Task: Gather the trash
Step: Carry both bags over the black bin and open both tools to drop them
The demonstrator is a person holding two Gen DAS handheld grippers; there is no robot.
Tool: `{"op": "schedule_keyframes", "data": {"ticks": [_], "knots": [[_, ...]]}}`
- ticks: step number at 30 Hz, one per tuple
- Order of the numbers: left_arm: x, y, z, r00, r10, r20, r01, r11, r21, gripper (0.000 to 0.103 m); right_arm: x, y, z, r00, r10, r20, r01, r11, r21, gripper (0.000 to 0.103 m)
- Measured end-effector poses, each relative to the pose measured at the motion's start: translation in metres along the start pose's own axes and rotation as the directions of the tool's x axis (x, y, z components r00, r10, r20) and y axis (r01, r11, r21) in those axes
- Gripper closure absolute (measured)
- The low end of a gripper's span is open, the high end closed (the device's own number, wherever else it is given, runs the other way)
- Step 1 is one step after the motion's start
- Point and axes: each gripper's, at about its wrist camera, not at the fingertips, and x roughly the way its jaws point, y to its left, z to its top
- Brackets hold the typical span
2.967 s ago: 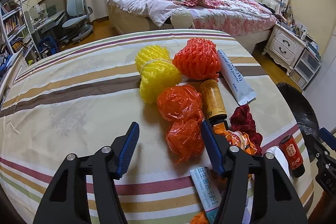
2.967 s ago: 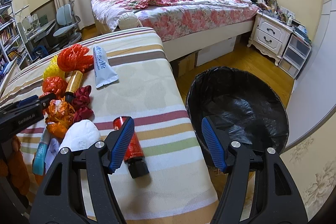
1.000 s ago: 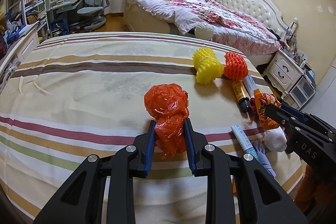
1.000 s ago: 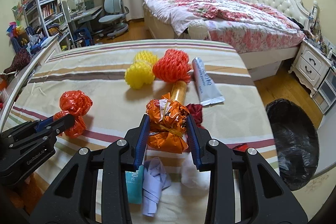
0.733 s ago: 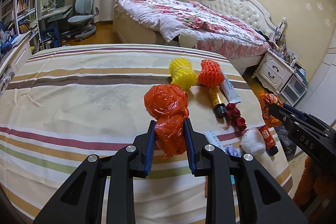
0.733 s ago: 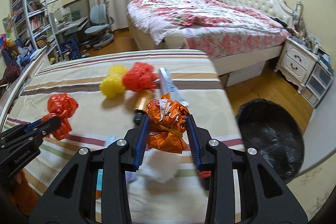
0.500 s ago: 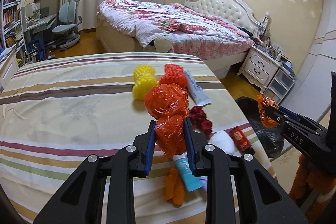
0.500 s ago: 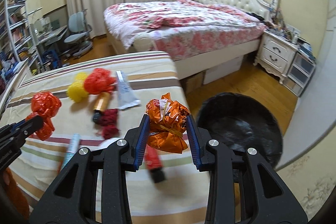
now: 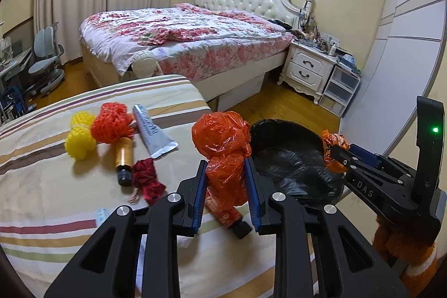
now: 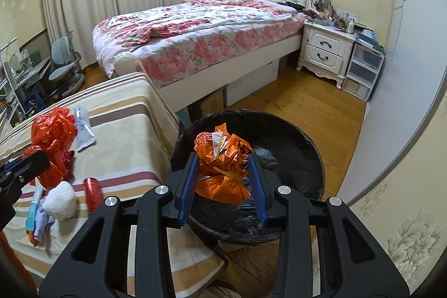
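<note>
My left gripper point(image 9: 225, 187) is shut on a knotted red-orange plastic bag point(image 9: 223, 147), held over the table's right end, left of the black-lined trash bin point(image 9: 290, 166). My right gripper point(image 10: 223, 183) is shut on a crumpled orange wrapper bundle point(image 10: 220, 166) and holds it above the open bin point(image 10: 285, 141). The right gripper with its bundle point(image 9: 332, 144) shows in the left wrist view over the bin's far side. The left gripper's bag point(image 10: 53, 136) shows at the left of the right wrist view.
On the striped tablecloth point(image 9: 56, 200) lie yellow foam nets point(image 9: 79, 137), an orange foam net point(image 9: 111, 123), a white tube point(image 9: 152, 131), an amber bottle point(image 9: 124, 158), a dark red scrap point(image 9: 146, 182), a red bottle point(image 10: 92, 193) and white foam point(image 10: 61, 200). A bed point(image 10: 195, 35) and nightstand point(image 10: 327, 52) stand behind.
Both grippers have swung right, away from the table's middle toward the bin, each still holding its trash. The right gripper's bundle now hangs over the bin's opening.
</note>
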Motion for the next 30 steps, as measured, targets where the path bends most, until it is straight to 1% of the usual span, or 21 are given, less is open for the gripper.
{"op": "schedule_keyframes", "data": {"ticks": [6,13,21,24,30], "knots": [[0.038,-0.030,0.002,0.999,-0.011,-0.034,0.012,0.999,0.033,0.076,0.016,-0.021,-0.002,1.000,-0.004,-0.021,0.004,1.000,0.017,0.068],[0.078,-0.052,0.002,0.997,0.005,-0.072,0.000,0.998,0.065,0.076,0.039,-0.040,-0.003,0.999,0.005,-0.053,-0.003,0.999,0.050,0.068],[0.105,-0.071,0.005,0.995,0.026,-0.093,-0.017,0.995,0.096,0.076,0.057,-0.053,0.001,0.997,0.012,-0.072,-0.007,0.997,0.073,0.068],[0.111,-0.074,0.006,0.995,0.039,-0.092,-0.029,0.994,0.109,0.076,0.062,-0.058,0.001,0.997,0.011,-0.075,-0.005,0.997,0.079,0.068],[0.122,-0.073,0.006,0.992,0.048,-0.113,-0.037,0.994,0.099,0.076,0.069,-0.061,0.001,0.996,0.004,-0.085,0.003,0.996,0.088,0.068]]}}
